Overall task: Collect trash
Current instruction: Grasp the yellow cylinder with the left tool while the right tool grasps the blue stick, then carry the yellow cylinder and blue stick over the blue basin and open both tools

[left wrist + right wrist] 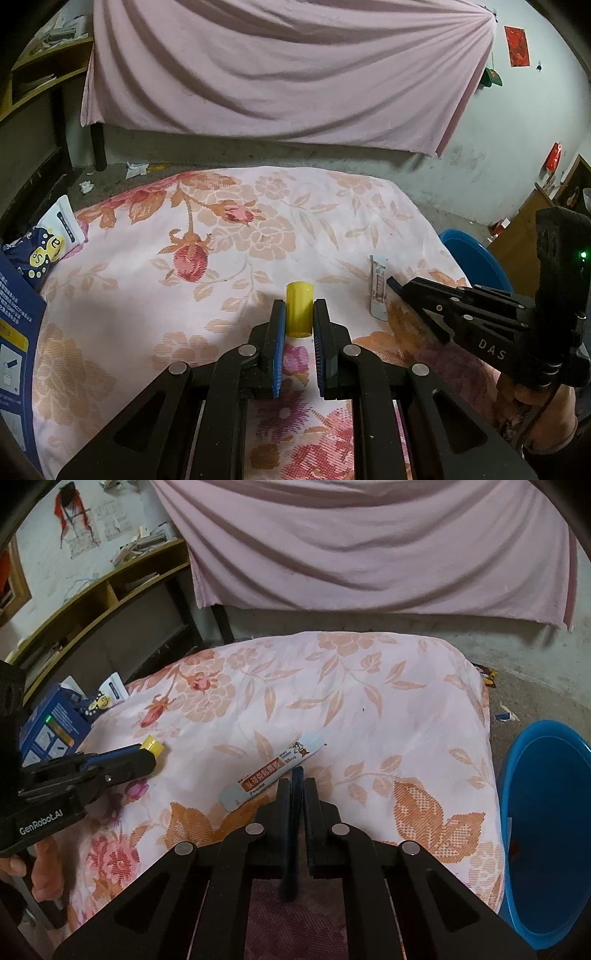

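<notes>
Pink curtain (280, 70) hangs across the back wall. Below it, floral cloth (229, 236) covers the table where the trash lies. Blue bucket (546, 823) stands on the floor just beside the cloth's right edge. Wooden shelf (96, 590) at far left against the wall. Blue box (51, 727) sits at the cloth's left edge, a snack packet (48, 243) leaning next to it.

Left gripper (300, 314) low over the cloth, clenched on the yellow cap (300, 308); both blue pads touch its sides, cap end pokes out past the fingertips. In the right wrist view the same cap shows at the finger ends, resting at cloth level.

Right gripper (297, 779) has its fingers pressed together, holding nothing, tips just beside the sachet (271, 771). Sachet lies flat on the cloth, slanted, near the middle-right, well apart from the cap.

Paper scraps (136, 168) lie on the floor beyond the table.
</notes>
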